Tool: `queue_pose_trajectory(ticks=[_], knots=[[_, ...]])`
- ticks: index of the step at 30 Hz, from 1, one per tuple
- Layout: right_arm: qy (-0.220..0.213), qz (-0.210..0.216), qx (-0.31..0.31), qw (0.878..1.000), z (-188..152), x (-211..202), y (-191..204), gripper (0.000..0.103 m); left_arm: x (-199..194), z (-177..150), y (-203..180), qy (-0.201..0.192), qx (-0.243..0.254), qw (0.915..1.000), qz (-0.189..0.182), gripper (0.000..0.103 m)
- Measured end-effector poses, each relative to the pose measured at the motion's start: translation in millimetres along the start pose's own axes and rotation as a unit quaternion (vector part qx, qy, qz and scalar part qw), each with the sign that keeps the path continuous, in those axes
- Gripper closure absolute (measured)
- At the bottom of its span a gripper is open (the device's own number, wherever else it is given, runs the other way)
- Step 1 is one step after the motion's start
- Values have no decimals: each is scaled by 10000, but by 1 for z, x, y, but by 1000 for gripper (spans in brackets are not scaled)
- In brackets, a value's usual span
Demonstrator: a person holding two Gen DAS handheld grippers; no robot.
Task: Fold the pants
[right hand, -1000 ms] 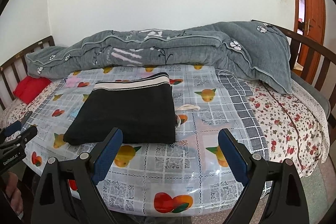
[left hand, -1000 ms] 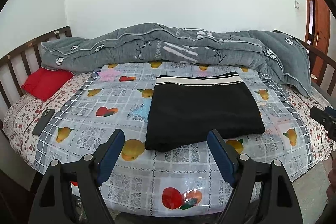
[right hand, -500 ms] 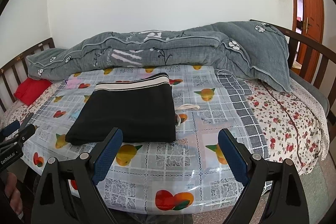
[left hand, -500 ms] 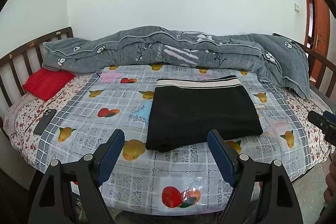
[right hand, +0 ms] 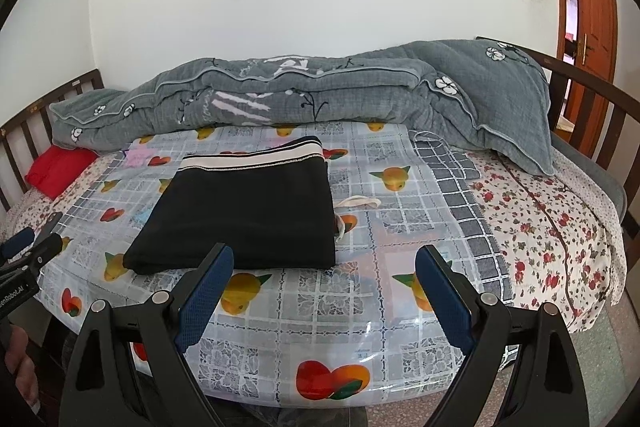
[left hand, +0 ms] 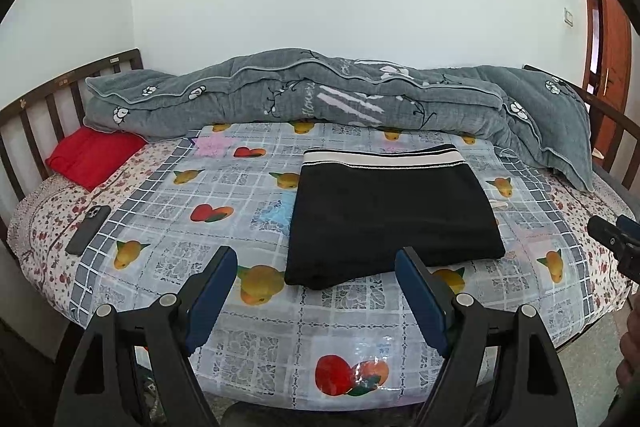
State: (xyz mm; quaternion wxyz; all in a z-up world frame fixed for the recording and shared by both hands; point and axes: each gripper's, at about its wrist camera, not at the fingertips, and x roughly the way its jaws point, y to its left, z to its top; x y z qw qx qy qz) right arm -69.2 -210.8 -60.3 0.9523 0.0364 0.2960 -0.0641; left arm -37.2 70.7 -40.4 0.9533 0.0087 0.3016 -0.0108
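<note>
The pants (left hand: 390, 211) are laid folded in a black rectangle on the sheet (left hand: 256, 311), in front of the quilt (left hand: 320, 99). The left gripper (left hand: 316, 267) and the right gripper (right hand: 324, 263) are held above the near edge of the bed, jaws apart, with nothing gripped.

Two hand-held grippers, black frames with blue pads

The left gripper (left hand: 316, 269) had two black arms with triangular cut-outs, each arm carrying two round silver screw heads, and long fingers faced with dark blue pads (left hand: 212, 291). The right gripper (right hand: 325, 269) was built the same way: black angular arms, silver screws, blue pads (right hand: 204, 297) with a fine mesh texture. Seen from the right wrist camera, the left gripper's black body bore white lettering, partly cut off at the frame edge, perhaps ending in "Robot.AI". A hand (right hand: 20, 367) showed at the lower left edge, too cropped to tell any sleeve.
</note>
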Motion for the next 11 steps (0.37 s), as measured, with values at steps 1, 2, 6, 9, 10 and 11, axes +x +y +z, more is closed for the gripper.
queue_pose_trajectory(ticks=[1,2,6,9,10,11], knots=[[8,10,4,10000,0,1,0,12,0,0,1,4,-7,10000,-1,23],[11,10,5,10000,-1,1,1,12,1,0,1,2,-12,10000,1,23],[14,19,1,10000,-1,4,2,12,3,1,3,6,-26,10000,2,23],[19,4,-25,10000,-1,6,3,12,7,3,4,47,-60,10000,-38,23],[21,-2,-36,10000,0,7,3,12,9,4,6,51,-81,9999,-58,23],[19,1,-42,10000,1,8,3,12,11,5,6,45,-72,9999,-78,23]])
